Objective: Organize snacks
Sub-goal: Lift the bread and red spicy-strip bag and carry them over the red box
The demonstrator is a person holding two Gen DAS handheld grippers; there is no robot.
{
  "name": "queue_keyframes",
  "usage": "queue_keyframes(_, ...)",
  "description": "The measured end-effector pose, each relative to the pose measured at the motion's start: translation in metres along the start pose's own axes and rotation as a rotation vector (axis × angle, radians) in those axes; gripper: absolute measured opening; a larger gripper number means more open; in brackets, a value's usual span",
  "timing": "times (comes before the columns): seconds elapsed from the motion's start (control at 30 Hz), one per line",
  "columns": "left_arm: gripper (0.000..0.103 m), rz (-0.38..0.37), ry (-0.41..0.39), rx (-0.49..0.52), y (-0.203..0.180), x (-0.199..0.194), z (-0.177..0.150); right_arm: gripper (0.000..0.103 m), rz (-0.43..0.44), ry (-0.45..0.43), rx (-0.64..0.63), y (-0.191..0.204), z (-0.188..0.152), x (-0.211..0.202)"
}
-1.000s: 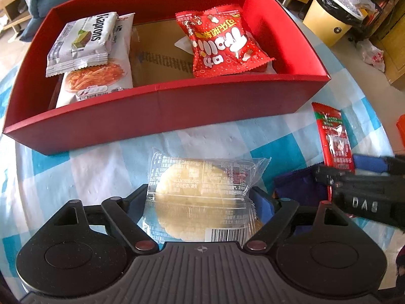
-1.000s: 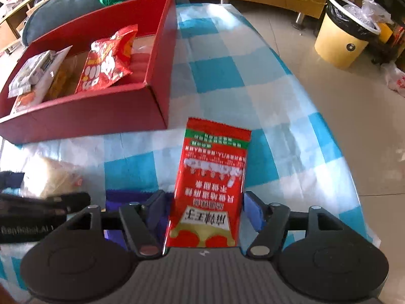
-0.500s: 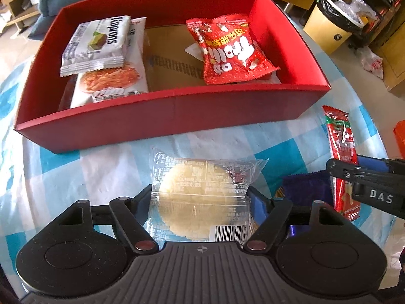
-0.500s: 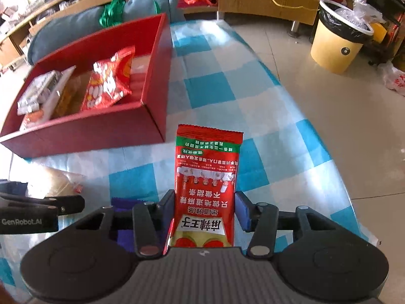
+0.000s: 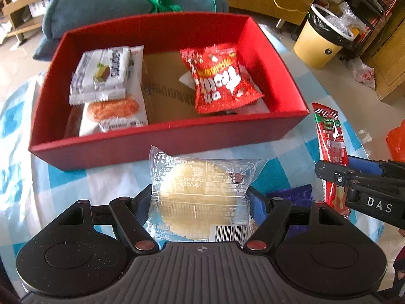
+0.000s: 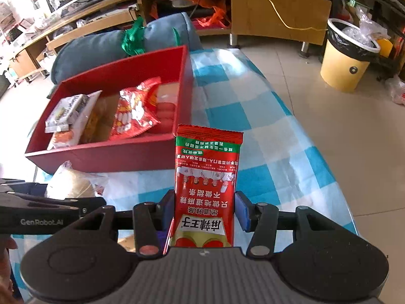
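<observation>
My left gripper (image 5: 202, 200) is shut on a clear packet with a pale round cake (image 5: 200, 190), held above the checked cloth just in front of the red box (image 5: 167, 136). My right gripper (image 6: 205, 207) is shut on a long red snack packet (image 6: 206, 177), held upright to the right of the box (image 6: 101, 152). The box holds a white wafer pack (image 5: 101, 76), a white packet with an orange picture (image 5: 114, 111) and a red puffed bag (image 5: 220, 78). Each gripper shows in the other's view: the right one (image 5: 359, 177), the left one (image 6: 50, 202).
A purple packet (image 5: 291, 195) lies on the blue-and-white checked cloth (image 6: 253, 116) between the grippers. A blue bolster (image 5: 126, 2) lies behind the box. A yellow bin (image 6: 346, 53) stands on the floor at the right. The table edge runs close on the right.
Both grippers have risen with their packets, and the views now look down into the box from higher up. The right gripper's red packet has lifted off the cloth.
</observation>
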State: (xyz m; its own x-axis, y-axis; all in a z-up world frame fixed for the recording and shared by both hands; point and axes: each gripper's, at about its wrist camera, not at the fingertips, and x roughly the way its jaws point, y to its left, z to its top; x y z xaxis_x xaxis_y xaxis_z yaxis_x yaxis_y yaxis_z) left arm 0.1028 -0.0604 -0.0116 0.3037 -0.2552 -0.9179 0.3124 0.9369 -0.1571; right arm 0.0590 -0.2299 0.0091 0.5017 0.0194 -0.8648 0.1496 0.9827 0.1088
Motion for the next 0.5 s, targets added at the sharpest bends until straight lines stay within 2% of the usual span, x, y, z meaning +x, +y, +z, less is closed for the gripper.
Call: queue_keyframes(0.5, 0.079, -0.010, -0.049, 0.028, -0.004, -0.015, 0.002, 0.045, 0.041, -0.045, -0.024, 0.018, 0.012, -0.008)
